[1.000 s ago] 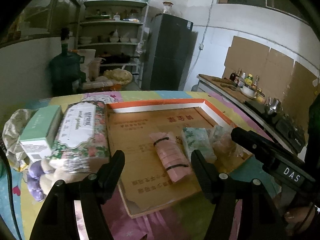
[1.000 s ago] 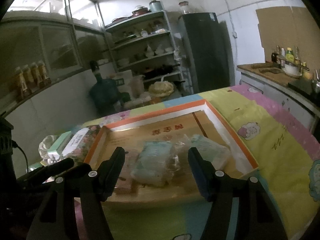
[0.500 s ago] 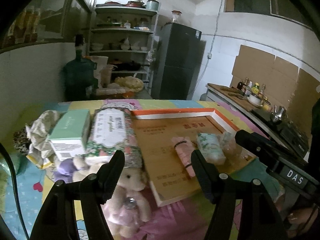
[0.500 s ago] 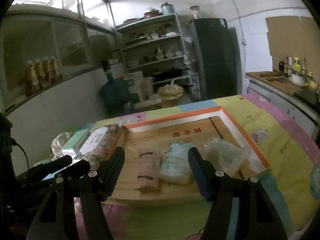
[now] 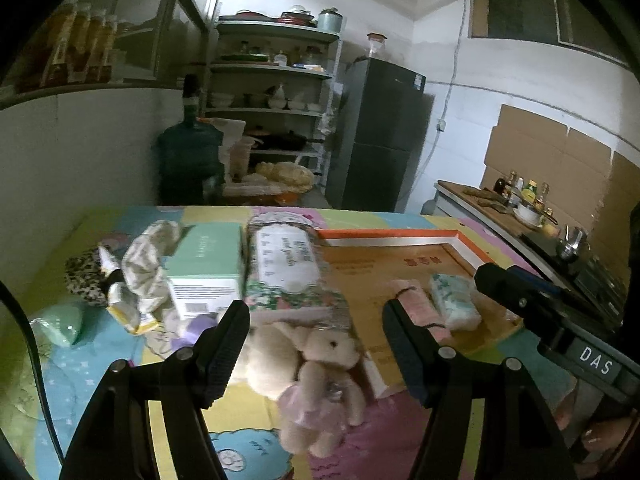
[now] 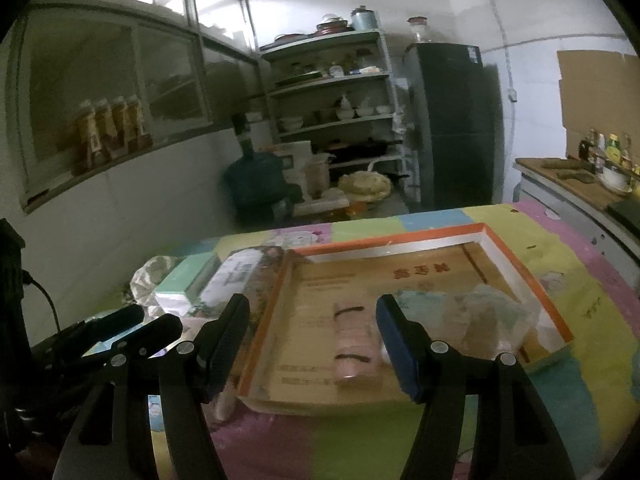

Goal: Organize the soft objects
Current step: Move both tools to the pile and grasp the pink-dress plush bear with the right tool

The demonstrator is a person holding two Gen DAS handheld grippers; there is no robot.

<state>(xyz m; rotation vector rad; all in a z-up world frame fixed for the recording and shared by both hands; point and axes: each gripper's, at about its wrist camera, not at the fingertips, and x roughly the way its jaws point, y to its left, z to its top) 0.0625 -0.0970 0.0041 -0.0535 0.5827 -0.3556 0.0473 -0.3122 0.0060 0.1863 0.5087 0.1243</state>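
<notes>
3 soft packs, a pink bundle (image 5: pixel 420 306) among them, are already laid in the orange-rimmed cardboard tray (image 6: pixel 496 244). The beige plush rabbit (image 5: pixel 320 372) is left beside its near-left corner. Both claws, left (image 5: pixel 316 344) and right (image 6: pixel 312 338), are held apart, empty.

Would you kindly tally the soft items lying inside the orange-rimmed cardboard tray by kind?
Pink banded bundle: 1
Floral tissue pack: 1
Clear plastic bag: 1
Total in the tray: 3
</notes>
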